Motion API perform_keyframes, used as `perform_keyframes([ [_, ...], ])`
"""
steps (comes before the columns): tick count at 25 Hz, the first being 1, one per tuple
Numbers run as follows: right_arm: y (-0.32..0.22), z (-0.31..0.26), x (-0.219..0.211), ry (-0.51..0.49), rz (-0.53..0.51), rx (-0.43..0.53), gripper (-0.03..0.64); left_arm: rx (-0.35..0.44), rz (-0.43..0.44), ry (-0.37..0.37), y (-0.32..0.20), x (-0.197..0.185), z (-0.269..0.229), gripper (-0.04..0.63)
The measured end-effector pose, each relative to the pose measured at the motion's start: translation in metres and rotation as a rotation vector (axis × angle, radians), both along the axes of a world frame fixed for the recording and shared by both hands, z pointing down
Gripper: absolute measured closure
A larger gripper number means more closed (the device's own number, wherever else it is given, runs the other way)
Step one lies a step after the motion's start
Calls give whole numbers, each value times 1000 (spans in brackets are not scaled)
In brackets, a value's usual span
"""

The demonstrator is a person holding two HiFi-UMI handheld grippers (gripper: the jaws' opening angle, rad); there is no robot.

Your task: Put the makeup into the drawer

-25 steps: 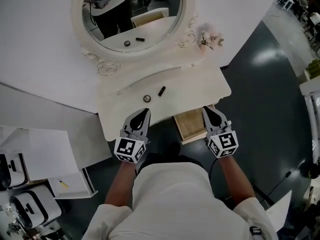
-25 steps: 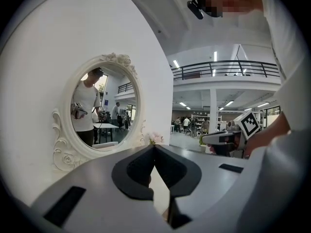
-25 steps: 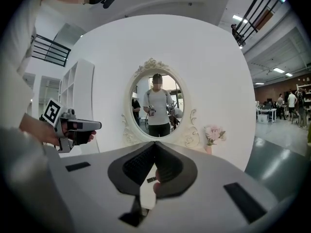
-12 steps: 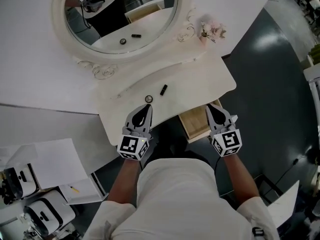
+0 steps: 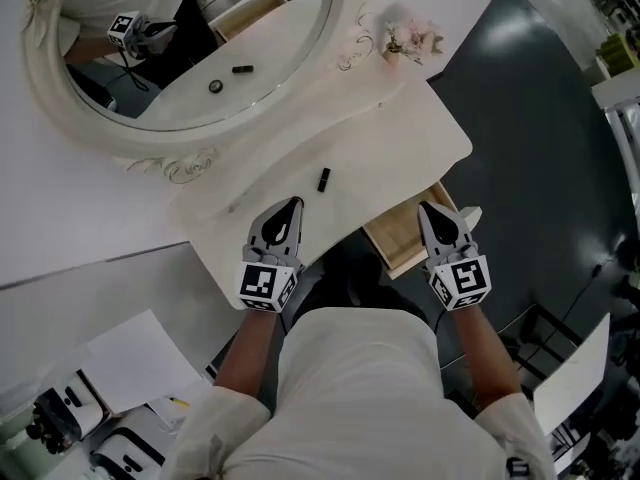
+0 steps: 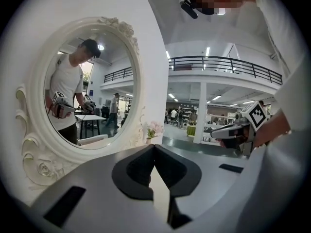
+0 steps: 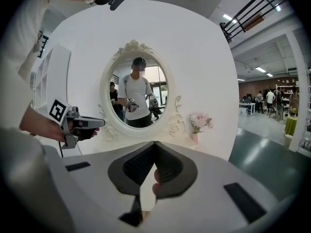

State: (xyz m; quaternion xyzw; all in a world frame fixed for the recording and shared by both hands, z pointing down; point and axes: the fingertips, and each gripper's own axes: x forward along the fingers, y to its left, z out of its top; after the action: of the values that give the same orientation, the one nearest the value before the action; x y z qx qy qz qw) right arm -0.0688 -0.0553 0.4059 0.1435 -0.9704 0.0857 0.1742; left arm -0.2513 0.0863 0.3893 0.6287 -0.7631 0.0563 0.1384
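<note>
White vanity table (image 5: 400, 138) — black makeup tube (image 5: 323, 179), flower vase (image 5: 410, 40).

Right gripper (image 7: 155, 143): we see its two dark jaws together at the bottom middle, tips touching. A small pinkish shape shows in the slit below the tips, and we cannot tell what it is.
Left gripper (image 7: 103, 122): we find it at the left of the view, about level, its tip toward the mirror, gripped by a hand (image 7: 36, 125).
Mirror (image 7: 138, 93): oval, in a carved white frame, upright against the white wall. In it we see a person in a white shirt.
Flowers (image 7: 199, 122): pale pink, just right of the mirror frame.
Floor (image 7: 265, 152): dark and glossy, at the right.
</note>
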Motion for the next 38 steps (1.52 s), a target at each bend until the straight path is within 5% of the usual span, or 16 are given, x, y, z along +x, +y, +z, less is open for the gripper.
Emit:
perform_keyframes([
  [13, 4, 57, 3, 146, 109, -83, 592, -254, 189, 95, -43, -11, 128, 574],
  [16, 14, 71, 1, 167, 112, -106, 594, -299, 206, 113, -51, -15, 154, 495],
  [25, 32, 98, 3, 205, 153, -173, 593, -436, 260, 141, -63, -16, 219, 446],
  [38, 37, 118, 17, 233, 200, -217, 593, -749, 267, 137, -59, -12, 313, 390],
])
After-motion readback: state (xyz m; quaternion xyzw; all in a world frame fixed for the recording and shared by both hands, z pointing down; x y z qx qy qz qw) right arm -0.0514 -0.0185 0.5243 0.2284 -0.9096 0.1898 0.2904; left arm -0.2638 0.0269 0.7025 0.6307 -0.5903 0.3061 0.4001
